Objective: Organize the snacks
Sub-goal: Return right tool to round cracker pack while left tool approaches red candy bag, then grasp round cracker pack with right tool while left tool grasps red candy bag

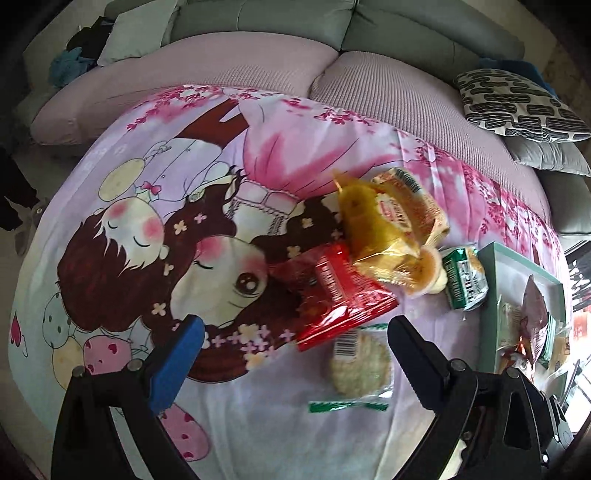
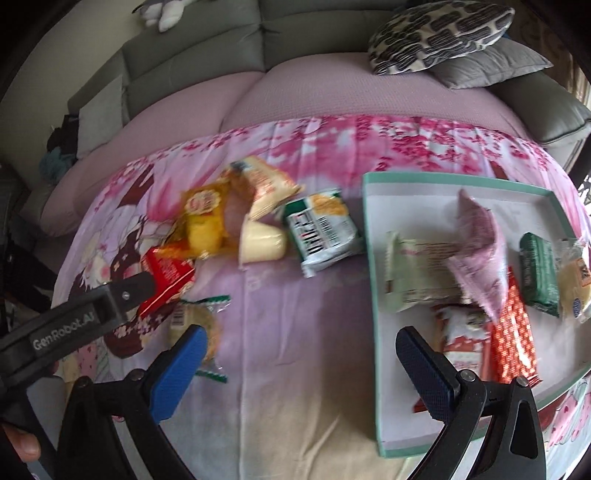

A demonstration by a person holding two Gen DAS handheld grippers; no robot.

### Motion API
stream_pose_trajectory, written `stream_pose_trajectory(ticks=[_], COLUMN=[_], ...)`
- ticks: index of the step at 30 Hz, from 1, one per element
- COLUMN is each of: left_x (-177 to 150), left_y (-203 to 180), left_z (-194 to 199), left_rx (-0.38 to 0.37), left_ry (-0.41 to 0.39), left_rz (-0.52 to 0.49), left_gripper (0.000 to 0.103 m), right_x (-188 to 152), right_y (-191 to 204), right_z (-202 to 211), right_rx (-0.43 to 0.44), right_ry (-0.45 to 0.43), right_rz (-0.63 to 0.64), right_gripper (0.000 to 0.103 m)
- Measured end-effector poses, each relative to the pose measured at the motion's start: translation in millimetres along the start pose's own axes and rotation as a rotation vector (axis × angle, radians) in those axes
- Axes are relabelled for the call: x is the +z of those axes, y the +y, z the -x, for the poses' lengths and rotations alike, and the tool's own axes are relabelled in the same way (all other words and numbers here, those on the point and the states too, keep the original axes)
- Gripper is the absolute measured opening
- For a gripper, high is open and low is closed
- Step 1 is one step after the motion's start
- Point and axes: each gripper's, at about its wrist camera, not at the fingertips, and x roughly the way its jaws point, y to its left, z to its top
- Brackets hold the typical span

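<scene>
Loose snacks lie on a cartoon-print cloth (image 1: 147,221): a red packet (image 1: 343,299), a yellow bag (image 1: 373,221), a green-and-white pack (image 1: 463,278) and a round rice cracker (image 1: 360,363) in clear wrap. My left gripper (image 1: 295,339) is open, hovering just short of the red packet and the cracker, with nothing between its fingers. In the right wrist view, a shallow teal-rimmed box (image 2: 373,236) holds several snacks, among them a pink bag (image 2: 476,236) and a dark green bar (image 2: 539,273). My right gripper (image 2: 299,347) is open and empty, between the pile and the box.
A pink-covered sofa seat (image 2: 332,99) with grey backrests runs behind the cloth. A black-and-white patterned cushion (image 2: 436,33) lies at the back right on a grey one. The left gripper's arm (image 2: 74,317) reaches in from the left of the right wrist view.
</scene>
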Motion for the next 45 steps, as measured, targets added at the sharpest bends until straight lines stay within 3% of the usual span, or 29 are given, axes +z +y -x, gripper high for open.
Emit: stream_pose_trajectory(ticks=[10, 18, 30, 35, 39, 45], left_x=[5, 7, 5, 5, 8, 16], left_y=[33, 53, 63, 62, 57, 43], left_z=[-3, -18, -21, -21, -20, -24], left_rx=[-0.001, -0.025, -0.042, -0.053, -0.106, -0.123], left_ry=[-0.003, 0.037, 0.05, 0.053, 0.049, 0.056], left_rz=[0.068, 0.13, 0.147, 0.152, 0.153, 0.129], left_gripper=[0.099, 0.099, 0.099, 0.099, 0.099, 0.099], right_x=[-5, -10, -18, -17, -12, -6], right_y=[37, 60, 87, 83, 70, 49], right_z=[-14, -37, -63, -70, -69, -67], right_rx=[0.025, -0.006, -0.007, -0.085, -0.099, -0.139], right_ry=[0.027, 0.066, 0.107, 0.096, 0.083, 0.071], right_rz=[0.043, 0.071, 0.127, 0.142, 0.124, 0.067], right_gripper=[0.103, 0.103, 0.103, 0.102, 0.097, 0.092])
